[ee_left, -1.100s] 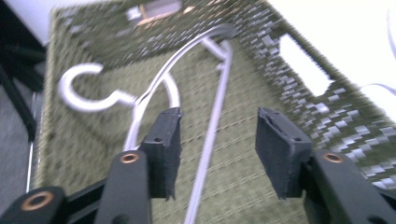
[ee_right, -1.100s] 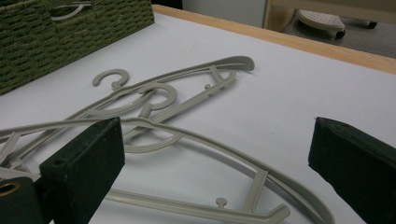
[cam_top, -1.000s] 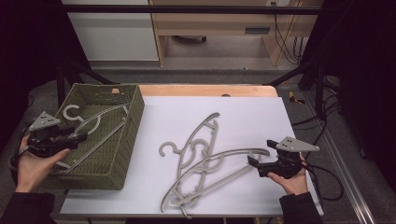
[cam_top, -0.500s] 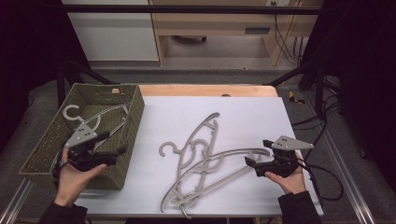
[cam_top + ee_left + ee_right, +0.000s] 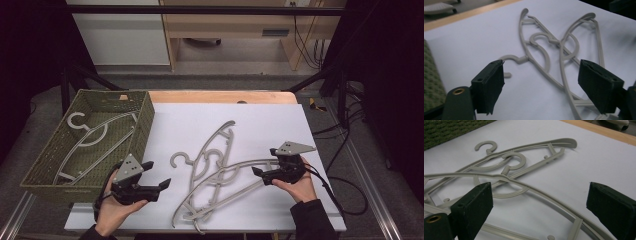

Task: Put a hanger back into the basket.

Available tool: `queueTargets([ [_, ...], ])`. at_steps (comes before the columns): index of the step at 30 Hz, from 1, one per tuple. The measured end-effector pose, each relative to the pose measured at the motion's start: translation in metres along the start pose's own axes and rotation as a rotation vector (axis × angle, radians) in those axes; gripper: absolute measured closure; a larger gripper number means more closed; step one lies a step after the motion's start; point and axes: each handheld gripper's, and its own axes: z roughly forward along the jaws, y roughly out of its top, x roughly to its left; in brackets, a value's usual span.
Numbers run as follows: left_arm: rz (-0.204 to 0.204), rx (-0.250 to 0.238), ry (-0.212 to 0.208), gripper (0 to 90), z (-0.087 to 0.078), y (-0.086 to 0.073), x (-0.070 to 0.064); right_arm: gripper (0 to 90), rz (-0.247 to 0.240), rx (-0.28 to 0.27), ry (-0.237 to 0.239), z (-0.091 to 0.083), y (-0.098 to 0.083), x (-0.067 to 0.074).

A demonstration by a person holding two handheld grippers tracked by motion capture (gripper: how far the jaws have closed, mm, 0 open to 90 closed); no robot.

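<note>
The top grey plastic hanger [image 5: 235, 172] is best pinched at its end bar by the right gripper [image 5: 256, 172], while both grippers' jaws gape empty.

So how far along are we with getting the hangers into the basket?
One hanger lies in the basket. Two hangers are left, crossed on the white table. The left gripper, jaws open and empty, points at them from beside the basket. The right gripper is open at the far end of the nearer hanger, not yet gripping.
</note>
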Motion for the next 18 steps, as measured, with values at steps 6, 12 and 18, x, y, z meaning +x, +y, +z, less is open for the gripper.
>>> queueTargets([
  [6,-0.001,0.058,-0.043,30.9,0.017,-0.011,-0.012,9.4,-0.015,0.069,0.013,0.020,-0.001,-0.002],
  [12,0.007,0.107,-0.077,41.7,0.032,-0.019,-0.021,12.1,-0.040,0.131,0.026,0.036,-0.004,-0.005],
  [18,0.004,0.146,-0.095,59.9,0.040,-0.024,-0.024,15.5,-0.065,0.170,0.013,0.049,-0.007,-0.007],
])
